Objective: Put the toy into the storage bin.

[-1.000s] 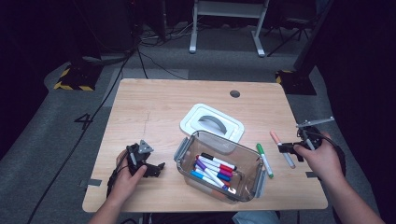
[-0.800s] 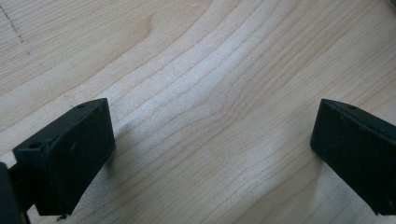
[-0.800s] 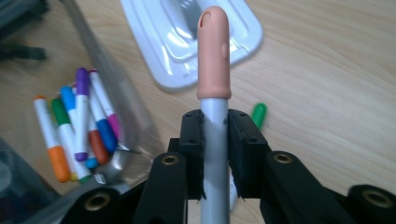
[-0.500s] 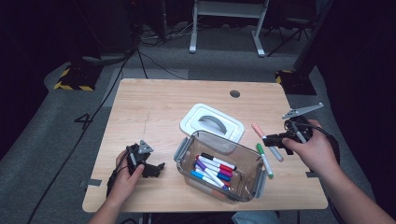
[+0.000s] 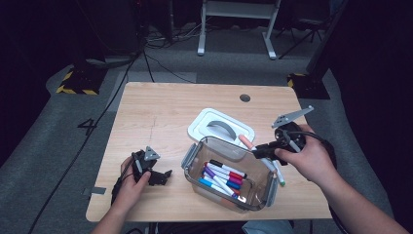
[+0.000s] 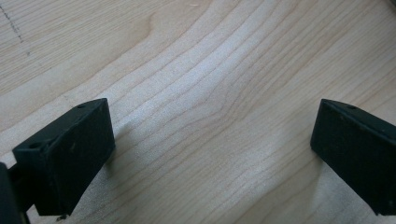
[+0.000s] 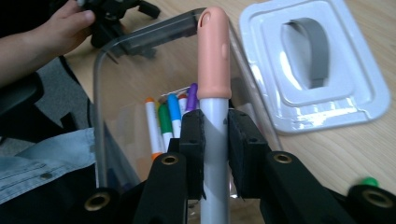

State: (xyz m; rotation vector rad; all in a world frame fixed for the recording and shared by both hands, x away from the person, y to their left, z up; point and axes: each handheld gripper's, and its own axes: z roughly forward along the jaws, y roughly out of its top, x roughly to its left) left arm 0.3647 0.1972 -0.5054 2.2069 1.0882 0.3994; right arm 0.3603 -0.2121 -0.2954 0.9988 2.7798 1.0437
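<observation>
Probably a lab: floor cables (image 5: 146,61), hazard-taped stand base (image 5: 75,83).

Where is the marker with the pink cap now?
In the high view, the pink-capped marker is in the right claw, over the clear box's right rim, near the white lid.

Peach-capped marker (image 7: 213,84) above clear marker-filled container (image 5: 195,153)

right gripper (image 7: 215,140) clamps a peach-capped marker (image 7: 214,70) above the clear container (image 7: 100,93).
</observation>
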